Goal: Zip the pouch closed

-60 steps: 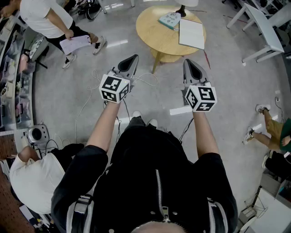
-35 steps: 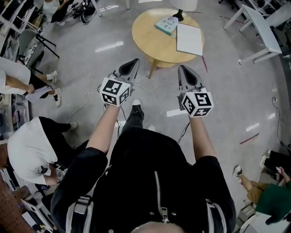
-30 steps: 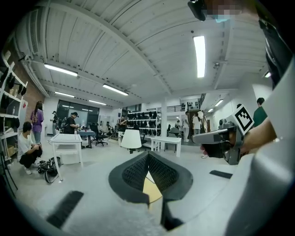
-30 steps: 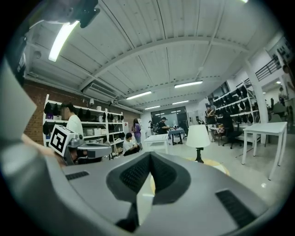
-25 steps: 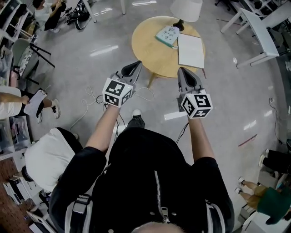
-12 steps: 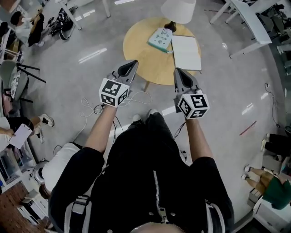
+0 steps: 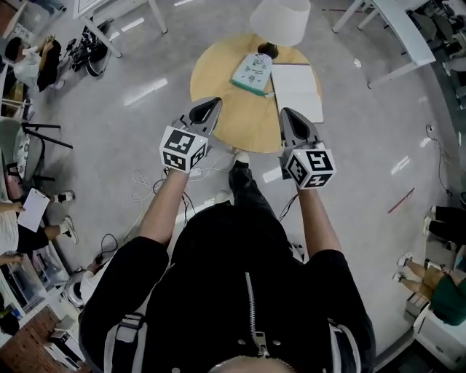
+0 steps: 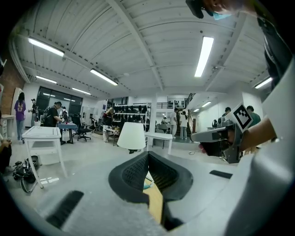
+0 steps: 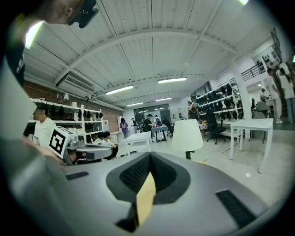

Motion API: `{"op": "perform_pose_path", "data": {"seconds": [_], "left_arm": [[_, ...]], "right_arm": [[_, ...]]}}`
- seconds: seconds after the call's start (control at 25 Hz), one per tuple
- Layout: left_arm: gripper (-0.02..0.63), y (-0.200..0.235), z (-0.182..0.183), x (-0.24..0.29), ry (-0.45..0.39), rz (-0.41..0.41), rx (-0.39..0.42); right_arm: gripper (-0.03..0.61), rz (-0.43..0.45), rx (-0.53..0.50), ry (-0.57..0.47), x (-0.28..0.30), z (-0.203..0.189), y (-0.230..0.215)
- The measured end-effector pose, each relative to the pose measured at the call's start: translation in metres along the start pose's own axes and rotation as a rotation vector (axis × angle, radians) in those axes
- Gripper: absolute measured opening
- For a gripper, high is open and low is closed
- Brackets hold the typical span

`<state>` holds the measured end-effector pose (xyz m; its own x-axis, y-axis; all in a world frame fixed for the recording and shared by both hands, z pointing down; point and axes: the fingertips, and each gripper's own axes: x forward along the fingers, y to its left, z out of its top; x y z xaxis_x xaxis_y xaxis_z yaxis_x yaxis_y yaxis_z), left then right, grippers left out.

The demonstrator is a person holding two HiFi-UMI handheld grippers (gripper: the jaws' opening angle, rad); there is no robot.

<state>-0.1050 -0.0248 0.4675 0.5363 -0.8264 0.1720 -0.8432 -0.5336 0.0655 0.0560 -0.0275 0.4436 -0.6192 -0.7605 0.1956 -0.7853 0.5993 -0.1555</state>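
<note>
Standing before a round wooden counter (image 7: 218, 84), the person holds both tools level and side by side, tips pointing at it.

Left tool (image 7: 210, 105): jaws closed tip to tip, nothing between them. The left gripper view (image 8: 148, 155) shows the ribbed pads meeting.

Right tool (image 7: 287, 114): jaws likewise closed and empty, confirmed in the right gripper view (image 9: 150, 156).

Pouch (image 7: 252, 71): teal, patterned, lying flat on the far half of the counter, just in front of the lamp (image 7: 280, 20) with its white shade. Zip state is too small to read. Neither tool touches the pouch; both are short of it, at the counter's near edge in the head view.

White pad (image 7: 300, 79) lies just right of the pouch, hanging slightly over the counter rim.

Loose cable (image 7: 149, 186) lies on the grey floor by the person's left side.
</note>
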Motion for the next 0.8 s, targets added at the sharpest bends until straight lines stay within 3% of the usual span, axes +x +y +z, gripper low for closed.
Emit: {"op": "perform_pose_path", "data": {"seconds": [0.52, 0.8], "left_arm": [[0.006, 0.048, 0.032, 0.115, 0.019, 0.021, 0.009], [0.006, 0.068, 0.034, 0.150, 0.034, 0.034, 0.006]], "right_arm": [[0.003, 0.018, 0.016, 0.000, 0.086, 0.039, -0.102], [0.003, 0.065, 0.031, 0.032, 0.131, 0.030, -0.127]]}}
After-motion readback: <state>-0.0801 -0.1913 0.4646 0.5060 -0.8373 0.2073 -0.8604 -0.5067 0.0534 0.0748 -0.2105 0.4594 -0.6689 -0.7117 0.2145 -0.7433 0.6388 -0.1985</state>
